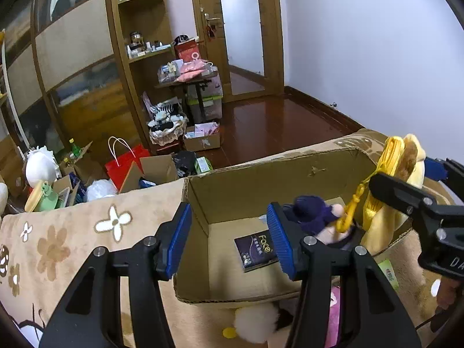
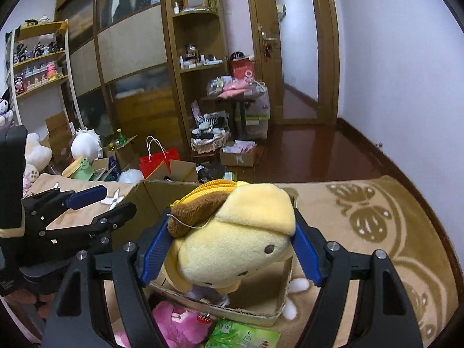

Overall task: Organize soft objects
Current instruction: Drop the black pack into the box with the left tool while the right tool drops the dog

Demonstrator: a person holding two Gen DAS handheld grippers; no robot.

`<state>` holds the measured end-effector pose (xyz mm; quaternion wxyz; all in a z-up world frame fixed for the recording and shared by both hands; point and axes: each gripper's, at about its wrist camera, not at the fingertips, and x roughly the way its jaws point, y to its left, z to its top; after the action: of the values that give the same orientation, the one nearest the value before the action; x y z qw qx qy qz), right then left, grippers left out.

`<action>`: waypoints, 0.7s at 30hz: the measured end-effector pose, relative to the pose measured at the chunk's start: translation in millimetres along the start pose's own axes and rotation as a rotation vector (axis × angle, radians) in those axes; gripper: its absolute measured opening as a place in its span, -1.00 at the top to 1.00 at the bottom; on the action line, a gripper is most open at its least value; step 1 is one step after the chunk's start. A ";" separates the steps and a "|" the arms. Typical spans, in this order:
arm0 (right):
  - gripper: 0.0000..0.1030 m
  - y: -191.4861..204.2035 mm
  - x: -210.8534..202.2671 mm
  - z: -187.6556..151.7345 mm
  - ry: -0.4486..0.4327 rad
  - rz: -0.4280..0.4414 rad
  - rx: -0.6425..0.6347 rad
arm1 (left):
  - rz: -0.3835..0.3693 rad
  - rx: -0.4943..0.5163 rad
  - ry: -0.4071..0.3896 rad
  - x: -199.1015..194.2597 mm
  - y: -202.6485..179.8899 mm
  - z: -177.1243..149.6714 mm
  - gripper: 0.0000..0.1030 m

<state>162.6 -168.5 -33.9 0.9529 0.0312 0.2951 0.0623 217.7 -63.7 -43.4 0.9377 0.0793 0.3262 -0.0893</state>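
A: Blue pads fill the bottom of the right wrist view, and the right claw has a yellow plush dog squeezed between them, a pad pressed into each side of its head.

B: And that zip pouch on top of it, with the brown cap?

A: Part of the toy, by the look of it. It hangs right over the cardboard box, centre of frame, low.

B: Left side?

A: From the left wrist view the left claw stands parted with nothing between its pads, aimed into the same box. Just past its right pad sits a small dark purple doll, down at the lower right, beside a yellow clip dangling off the dog.

B: Inside the box or on its edge?

A: Can't tell; the pad hides where it rests. A dark packet lies flat on the box floor.

B: So which step is this?

A: I'd call it the drop: toy carried, box underneath. Next it wants lowering past the rim, then the pads spreading to let go. A pink plush waits at the bottom left, on the patterned blanket.
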 end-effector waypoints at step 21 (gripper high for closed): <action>-0.69 -15.5 -20.0 -6.7 0.008 0.032 0.105 | 0.018 -0.008 0.040 -8.9 10.5 -16.0 -0.66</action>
<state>144.0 -186.4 -29.7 0.9477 0.0855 0.3011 0.0619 203.6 -49.1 -49.3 0.9321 0.0801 0.3447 -0.0779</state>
